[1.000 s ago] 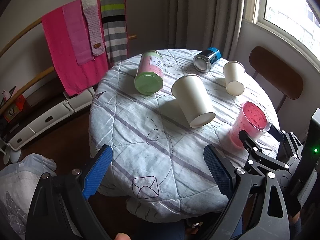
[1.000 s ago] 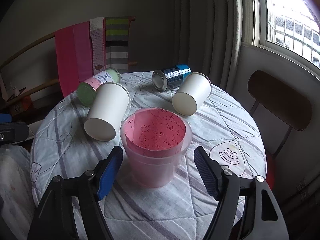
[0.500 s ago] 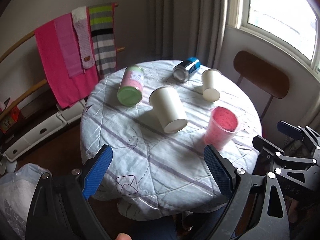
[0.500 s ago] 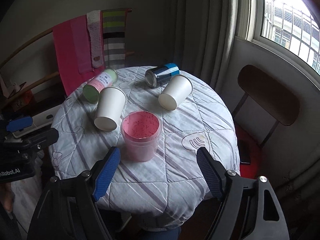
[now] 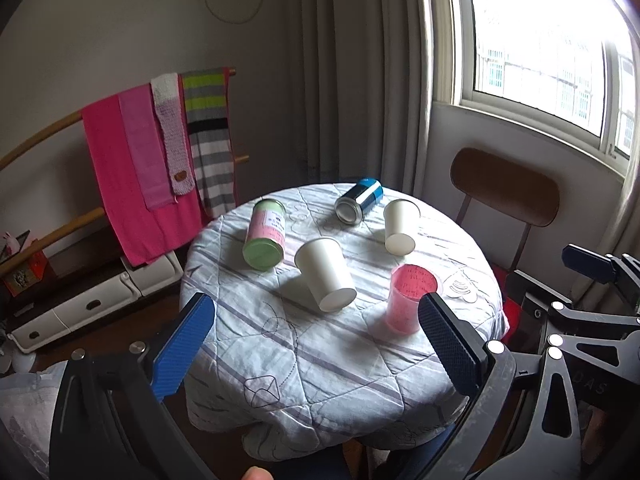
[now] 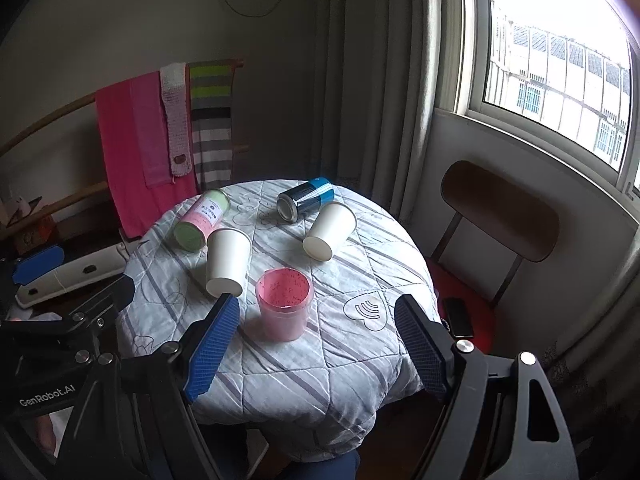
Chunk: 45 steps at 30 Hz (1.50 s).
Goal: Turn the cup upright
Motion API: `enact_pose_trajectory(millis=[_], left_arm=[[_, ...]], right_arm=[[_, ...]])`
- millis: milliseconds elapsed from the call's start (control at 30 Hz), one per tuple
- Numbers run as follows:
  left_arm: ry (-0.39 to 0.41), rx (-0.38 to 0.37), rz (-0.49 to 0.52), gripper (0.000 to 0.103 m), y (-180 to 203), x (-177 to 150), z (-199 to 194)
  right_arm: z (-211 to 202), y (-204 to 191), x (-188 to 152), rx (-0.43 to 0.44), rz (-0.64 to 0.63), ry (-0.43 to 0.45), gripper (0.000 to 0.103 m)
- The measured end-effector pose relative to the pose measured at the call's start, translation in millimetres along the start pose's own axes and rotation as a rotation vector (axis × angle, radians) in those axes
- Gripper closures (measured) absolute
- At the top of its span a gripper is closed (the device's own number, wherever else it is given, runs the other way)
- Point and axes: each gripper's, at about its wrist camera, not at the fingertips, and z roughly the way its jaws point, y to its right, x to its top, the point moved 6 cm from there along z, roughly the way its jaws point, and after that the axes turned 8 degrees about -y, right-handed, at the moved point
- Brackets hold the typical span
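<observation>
Standing upright, translucent pink cup [image 5: 411, 298] [image 6: 284, 305]

Table [image 5: 280, 360] legs hidden under cloth, canister [image 5: 266, 232] label perhaps illegible

Desk [image 6: 352, 364]: upright cup [image 6: 283, 305] near centre; lying cup [image 6: 226, 261] left of it; can [image 6: 305, 199] far; chair [image 6: 500, 216] right.

Black-framed left tool [image 5: 316, 344], blue textured pads [image 5: 182, 346], silver screws, white "GenRobot.AI" marking
</observation>
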Motion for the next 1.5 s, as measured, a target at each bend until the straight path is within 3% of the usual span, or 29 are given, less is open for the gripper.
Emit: enact_pose_trajectory(millis=[300,467,700,900,1267,1500], left_arm=[[0.053,0.011,-0.012,0.000,-12.3,-0.4,-21.9],[0.038,0.022,-0.014,0.000,-17.7,-4.7,-21.2],[0.011,0.010,-0.009,0.000,-18.3,-10.8,-17.5],[0.028,-0.048,-0.007,0.000,-15.4,-11.2,-17.0],[0.013,-0.044,0.023,0.000,-9.5,-4.5,-2.7],[-0.046,-0.044,0.047,0.000,-14.8,10.1,22.3]], right_arm=[[-21.7,-9.2,-3.0,-0.045,0.014,0.071,0.022],[-29.0,-15.6,-4.5,-0.089,0.012,0.098,0.022],[-30.8,-17.5,-7.8,-0.101,0.022,0.079,0.022],[-35.2,-13.4,-9.5,-0.112,0.044,0.091,0.022],[-21.4,-9.8,-7.3,-0.108,0.049,0.066,0.022],[1.8,-12.3,5.2,-0.080,0.063,0.015,0.022]])
